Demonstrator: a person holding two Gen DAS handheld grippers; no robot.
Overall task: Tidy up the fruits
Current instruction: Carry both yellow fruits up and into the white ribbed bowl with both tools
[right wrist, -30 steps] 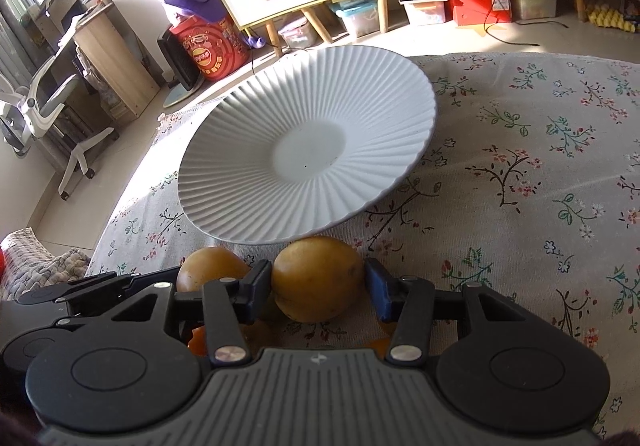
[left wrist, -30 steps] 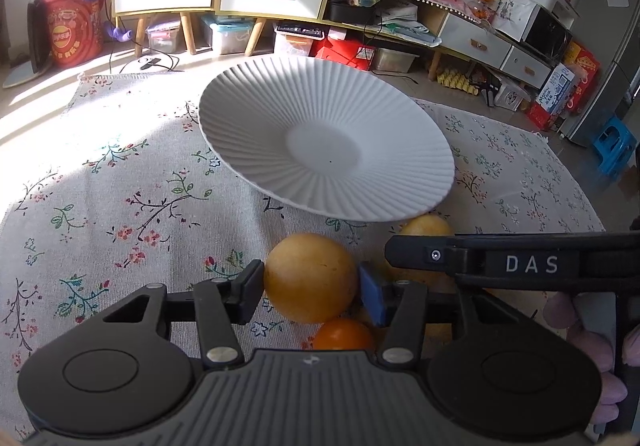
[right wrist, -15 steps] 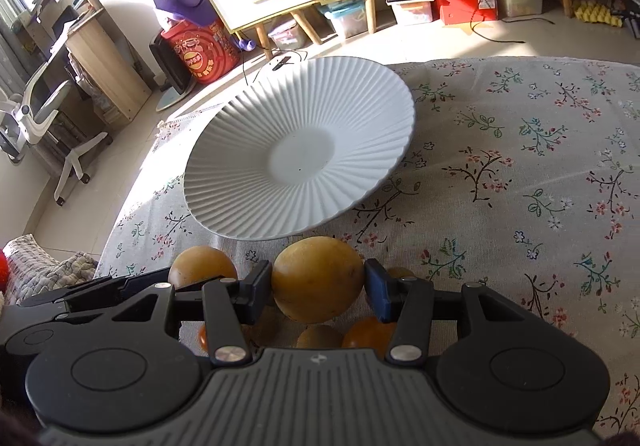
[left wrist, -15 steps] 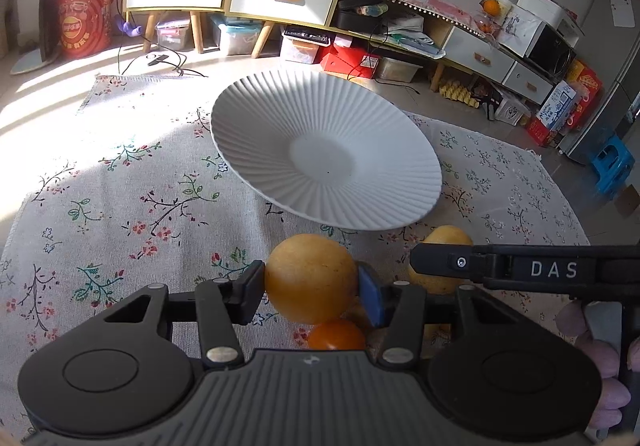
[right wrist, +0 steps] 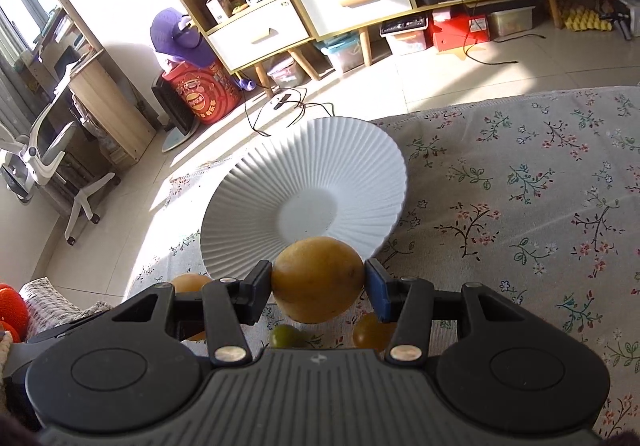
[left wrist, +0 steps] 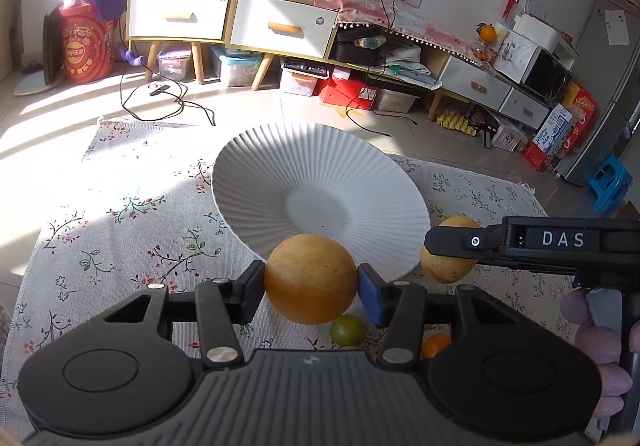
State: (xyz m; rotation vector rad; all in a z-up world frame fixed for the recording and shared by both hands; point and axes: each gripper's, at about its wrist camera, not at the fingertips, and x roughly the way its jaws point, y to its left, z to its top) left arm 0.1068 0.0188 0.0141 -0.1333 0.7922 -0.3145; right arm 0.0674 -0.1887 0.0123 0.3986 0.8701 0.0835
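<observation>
My left gripper (left wrist: 311, 286) is shut on a large orange-yellow fruit (left wrist: 310, 279) and holds it in the air, just short of the near rim of the white ribbed plate (left wrist: 320, 182). My right gripper (right wrist: 318, 288) is shut on a second large yellow fruit (right wrist: 318, 279), also lifted before the plate (right wrist: 304, 174). In the left wrist view the right gripper's black arm (left wrist: 536, 242) shows at the right with its fruit (left wrist: 448, 264). In the right wrist view the left gripper's fruit (right wrist: 191, 283) peeks at the left.
Small fruits lie on the floral cloth (left wrist: 120, 230) below: a green one (left wrist: 347, 330) and an orange one (left wrist: 436, 344); in the right wrist view a green one (right wrist: 286, 336) and an orange one (right wrist: 370, 330). Shelves and drawers (left wrist: 280, 26) stand beyond the table.
Both grippers have risen with their fruits. The plate now looks smaller and farther below, and small fruits on the cloth have come into view beneath the held ones.
</observation>
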